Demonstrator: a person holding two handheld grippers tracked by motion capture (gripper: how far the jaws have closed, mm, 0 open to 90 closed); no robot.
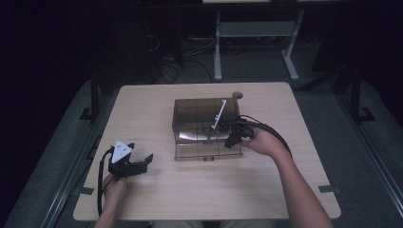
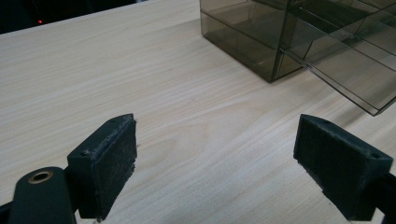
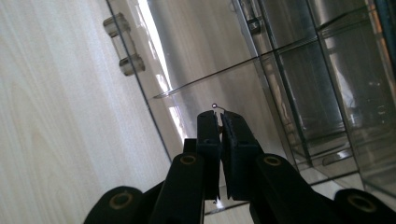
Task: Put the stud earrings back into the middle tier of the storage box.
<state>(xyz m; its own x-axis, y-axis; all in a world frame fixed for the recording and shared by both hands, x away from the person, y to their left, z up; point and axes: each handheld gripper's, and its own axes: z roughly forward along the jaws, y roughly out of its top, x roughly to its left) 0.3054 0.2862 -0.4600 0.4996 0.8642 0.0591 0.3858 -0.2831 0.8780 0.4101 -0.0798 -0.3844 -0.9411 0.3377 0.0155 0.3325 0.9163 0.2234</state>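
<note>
A smoky clear compartment box point(image 1: 204, 124) stands mid-table, with a see-through panel point(image 1: 206, 151) lying out at its front. My right gripper point(image 1: 233, 138) hovers over the box's front right corner. In the right gripper view this gripper point(image 3: 218, 117) is shut on a thin metal wire piece point(image 3: 215, 107) with a tiny bead at its tip, just above the divided box point(image 3: 289, 79). My left gripper point(image 1: 141, 153) rests low at the table's left front. Its pads point(image 2: 112, 168) are wide apart with bare wood between them, and the box point(image 2: 252, 42) lies ahead to the right.
The wooden table point(image 1: 157, 99) has a round grommet point(image 1: 237, 95) at its far edge. White desk legs point(image 1: 217, 47) and cables stand on the dark floor behind. Two small clear knobs point(image 3: 123, 44) sit on the box panel's edge.
</note>
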